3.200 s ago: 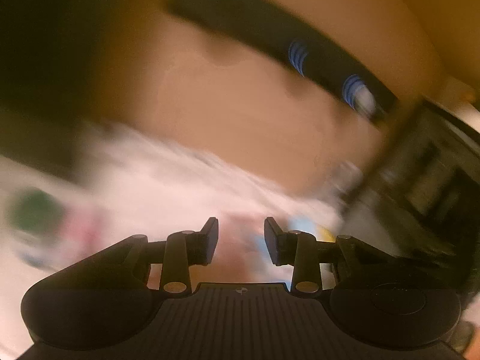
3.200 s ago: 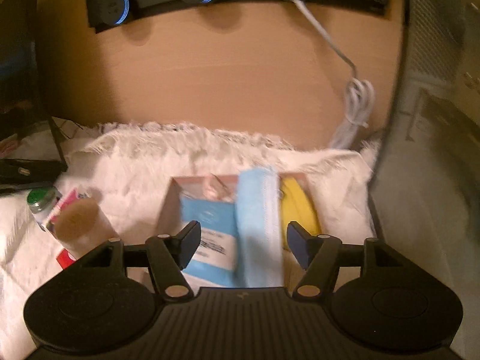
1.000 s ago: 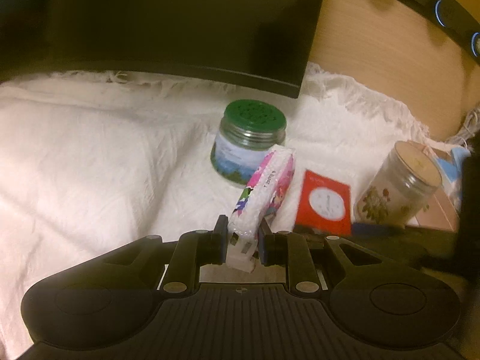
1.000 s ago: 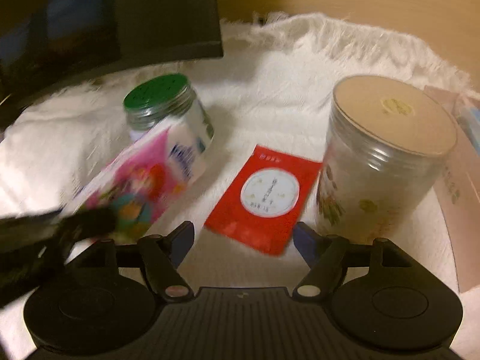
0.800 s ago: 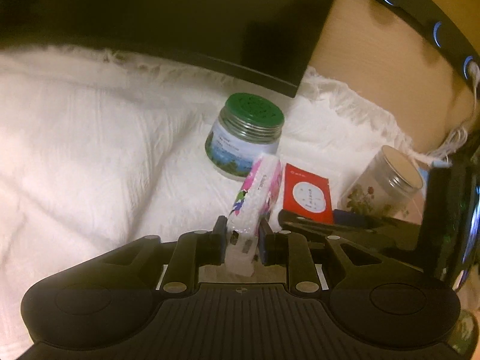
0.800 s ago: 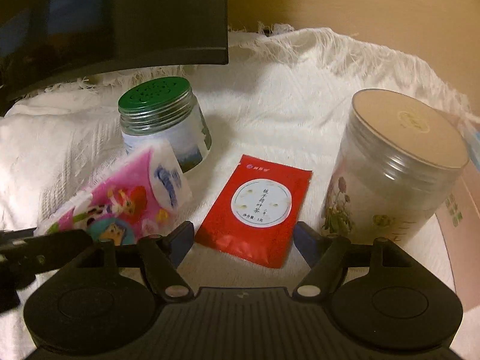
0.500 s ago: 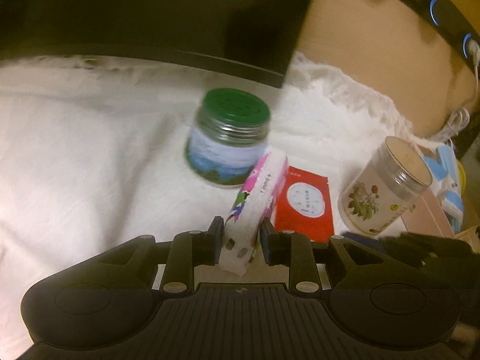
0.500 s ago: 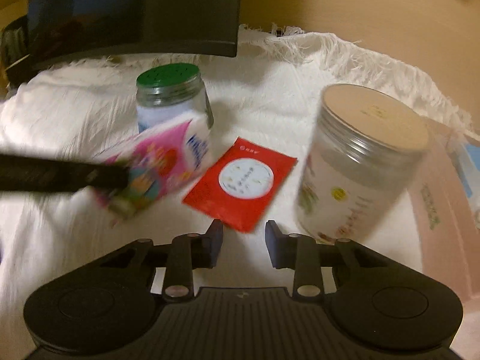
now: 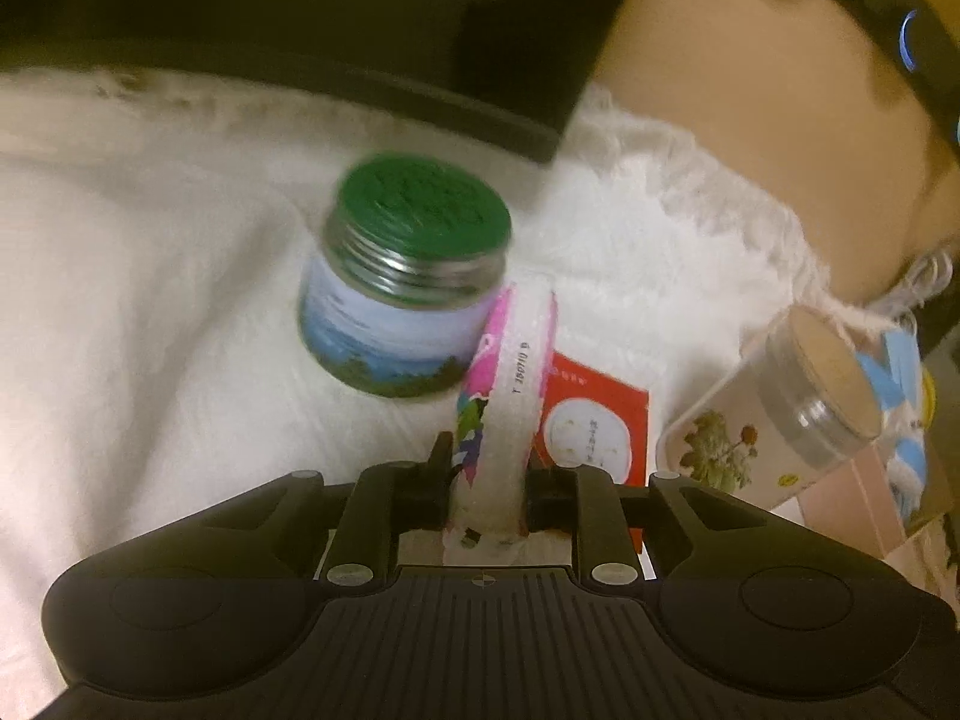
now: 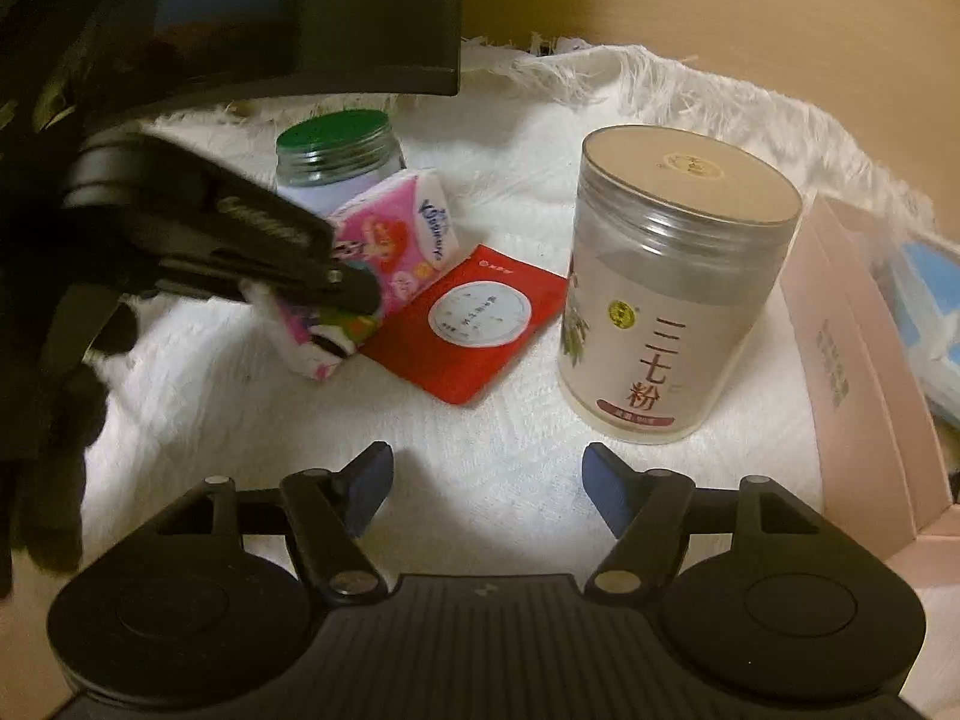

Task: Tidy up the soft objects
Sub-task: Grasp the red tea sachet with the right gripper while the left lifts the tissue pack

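Observation:
My left gripper [image 9: 487,480] is shut on a pink tissue pack [image 9: 507,408] and holds it on edge just above the white cloth [image 9: 150,300]. In the right wrist view the left gripper [image 10: 354,294] and the tissue pack [image 10: 396,246] show at the left. A red sachet [image 10: 474,324] lies flat on the cloth beside the pack. My right gripper [image 10: 486,480] is open and empty, low over the cloth [image 10: 480,420] in front of the sachet.
A green-lidded jar [image 9: 408,288] stands behind the tissue pack. A tall clear jar with a beige lid [image 10: 672,276] stands to the right. A pink box [image 10: 864,372] with blue items lies at the far right. A dark monitor [image 10: 300,18] stands at the back.
My right gripper has opened wide again after narrowing half a second ago. My left gripper, still holding the tissue pack, has shifted slightly nearer the green-lidded jar.

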`<state>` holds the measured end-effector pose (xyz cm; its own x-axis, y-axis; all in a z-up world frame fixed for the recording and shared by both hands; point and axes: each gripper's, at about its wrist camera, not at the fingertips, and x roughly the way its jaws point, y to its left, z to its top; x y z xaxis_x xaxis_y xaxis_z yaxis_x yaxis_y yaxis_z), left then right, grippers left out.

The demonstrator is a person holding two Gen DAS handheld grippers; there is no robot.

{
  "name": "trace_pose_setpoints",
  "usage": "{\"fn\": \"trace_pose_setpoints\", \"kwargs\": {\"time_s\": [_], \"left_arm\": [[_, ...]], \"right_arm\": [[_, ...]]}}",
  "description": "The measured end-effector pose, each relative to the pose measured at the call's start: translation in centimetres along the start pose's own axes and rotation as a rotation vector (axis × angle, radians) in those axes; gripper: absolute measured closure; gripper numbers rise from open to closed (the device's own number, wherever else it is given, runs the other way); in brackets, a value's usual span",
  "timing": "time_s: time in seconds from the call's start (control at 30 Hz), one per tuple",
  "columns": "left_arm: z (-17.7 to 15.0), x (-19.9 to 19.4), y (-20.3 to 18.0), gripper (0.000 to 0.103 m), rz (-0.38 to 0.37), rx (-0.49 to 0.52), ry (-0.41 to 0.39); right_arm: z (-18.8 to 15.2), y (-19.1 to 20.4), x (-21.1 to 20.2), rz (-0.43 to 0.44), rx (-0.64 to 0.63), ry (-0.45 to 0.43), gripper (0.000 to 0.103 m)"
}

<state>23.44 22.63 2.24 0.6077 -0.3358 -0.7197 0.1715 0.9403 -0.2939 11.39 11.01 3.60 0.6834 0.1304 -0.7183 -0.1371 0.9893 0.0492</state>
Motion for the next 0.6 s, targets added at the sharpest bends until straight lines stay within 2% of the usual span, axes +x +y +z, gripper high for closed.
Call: {"fn": "trace_pose_setpoints", "kwargs": {"time_s": [0.17, 0.33, 0.4, 0.47, 0.57, 0.6], "left_arm": [[-1.0, -4.2, 0.2, 0.080, 0.034, 0.058, -0.076], [-1.6, -7.3, 3.6, 0.081, 0.101, -0.009, -0.087], [-1.8, -8.0, 5.1, 0.081, 0.120, -0.049, -0.091], [-2.2, -8.6, 6.4, 0.081, 0.138, -0.082, -0.095], [-2.9, -9.2, 7.2, 0.081, 0.157, -0.103, -0.089], [-3.0, -9.3, 7.4, 0.081, 0.159, -0.105, -0.083]], "right_arm": [[1.4, 1.7, 1.8, -0.051, 0.066, 0.009, 0.030], [2.5, 3.4, 3.4, -0.085, 0.134, -0.021, 0.019], [3.3, 3.6, 4.4, -0.130, 0.159, -0.023, 0.015], [4.0, 3.7, 5.3, -0.170, 0.168, -0.024, 0.015], [5.0, 3.5, 6.4, -0.176, 0.163, -0.031, 0.016], [5.1, 3.6, 6.6, -0.183, 0.149, -0.037, 0.023]]}}
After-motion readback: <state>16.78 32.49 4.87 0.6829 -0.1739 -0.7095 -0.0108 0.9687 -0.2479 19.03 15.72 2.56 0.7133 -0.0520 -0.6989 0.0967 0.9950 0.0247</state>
